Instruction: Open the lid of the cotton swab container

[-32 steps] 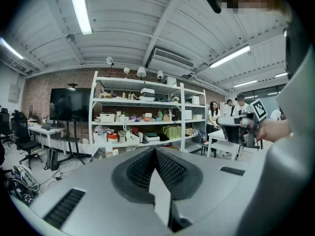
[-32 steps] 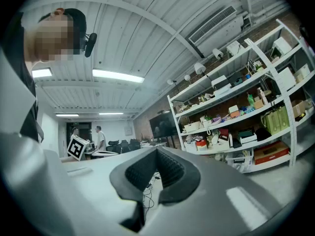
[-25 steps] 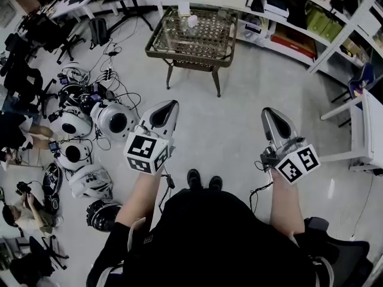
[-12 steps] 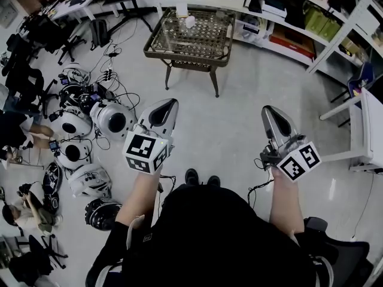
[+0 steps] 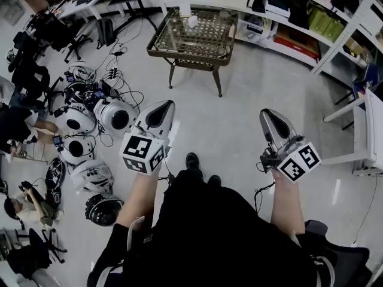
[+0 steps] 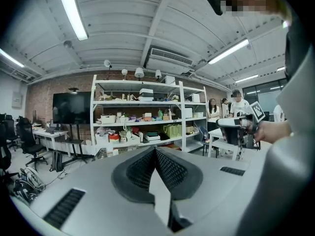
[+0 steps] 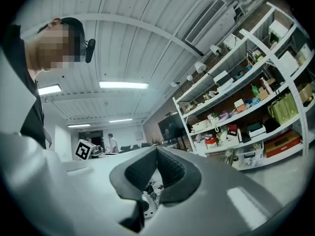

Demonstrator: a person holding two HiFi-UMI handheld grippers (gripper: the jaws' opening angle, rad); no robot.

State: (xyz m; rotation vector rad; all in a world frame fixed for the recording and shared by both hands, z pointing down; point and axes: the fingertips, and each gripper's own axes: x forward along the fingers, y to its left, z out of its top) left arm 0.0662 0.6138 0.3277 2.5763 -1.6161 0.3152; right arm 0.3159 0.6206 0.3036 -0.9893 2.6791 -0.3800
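Grey floor [image 5: 239, 94] lies open between table [image 5: 185, 52] rim, left tool [image 5: 169, 104] and right tool [image 5: 266, 113] (both closed, empty).

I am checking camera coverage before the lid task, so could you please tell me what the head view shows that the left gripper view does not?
Only the head view shows the person's shoes and the marker cube on the left gripper. Only the left gripper view shows the ceiling lights, a dark screen, and that gripper's jaws meeting tip to tip, with nothing between them. Both show the white shelving and the right gripper.
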